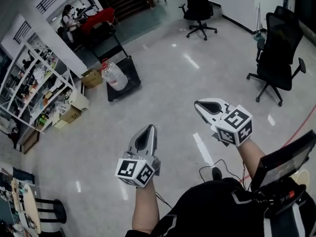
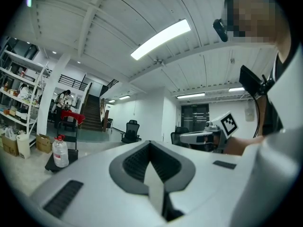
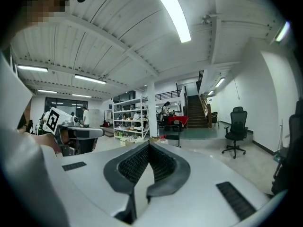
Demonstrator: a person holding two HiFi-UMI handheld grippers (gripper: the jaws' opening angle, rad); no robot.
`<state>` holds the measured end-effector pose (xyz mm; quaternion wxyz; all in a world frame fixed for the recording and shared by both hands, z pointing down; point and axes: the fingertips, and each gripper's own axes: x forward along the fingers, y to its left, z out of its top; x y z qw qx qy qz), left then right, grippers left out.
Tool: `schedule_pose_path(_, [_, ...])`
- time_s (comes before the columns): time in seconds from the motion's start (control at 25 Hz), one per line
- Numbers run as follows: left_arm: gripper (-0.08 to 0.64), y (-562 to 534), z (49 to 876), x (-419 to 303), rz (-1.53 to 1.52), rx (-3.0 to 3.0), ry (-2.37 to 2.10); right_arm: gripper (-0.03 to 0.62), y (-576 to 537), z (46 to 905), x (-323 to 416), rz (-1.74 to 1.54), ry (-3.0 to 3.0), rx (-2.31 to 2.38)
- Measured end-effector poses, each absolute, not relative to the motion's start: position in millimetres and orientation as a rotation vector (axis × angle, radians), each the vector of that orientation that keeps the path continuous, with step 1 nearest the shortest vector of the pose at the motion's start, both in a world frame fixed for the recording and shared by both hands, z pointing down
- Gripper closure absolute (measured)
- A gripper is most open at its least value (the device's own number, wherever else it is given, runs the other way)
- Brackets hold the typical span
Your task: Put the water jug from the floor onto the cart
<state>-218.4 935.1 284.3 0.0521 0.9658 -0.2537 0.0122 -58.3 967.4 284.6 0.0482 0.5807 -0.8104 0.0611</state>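
The person stands in a big room with a shiny floor and holds a gripper out in front in each hand. The left gripper [image 1: 147, 131] has its jaws squeezed tight together, and nothing is between them. The right gripper [image 1: 206, 105] is the same: its jaws are clenched and hold nothing.

The water jug [image 1: 114, 76] is well apart from both of them. It is a clear jug with a red cap. It stands up straight, so its long side runs from the floor up, with the cap on top. As far as I can tell, it sits on the flat black cart [image 1: 131, 69], near the cart's handle end and not on the bare floor. So I think the job may be done already.

From the left gripper's jaws, the jug is far ahead and off to the left side, low down. From the right gripper's jaws it is also far ahead, off to the left, and I cannot pick it out clearly in the right gripper view. The left gripper is the nearer one to the jug, and only floor lies in between.

If the jug has to be picked up, I think the person must first walk over there, open the jaws, and come at the jug from the side, because it stands tall. Tall white shelves [image 1: 34, 88] and a cardboard box [image 1: 92, 78] stand just beside the cart, so there is not much room on that side.
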Motion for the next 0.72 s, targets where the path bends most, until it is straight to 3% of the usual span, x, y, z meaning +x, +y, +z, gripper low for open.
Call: schedule_pose_path(0.72, [0.565,916,275,-222,0.032,2.968,-0.746,0.591,947,276,-64,0.152,-2.461,1.784])
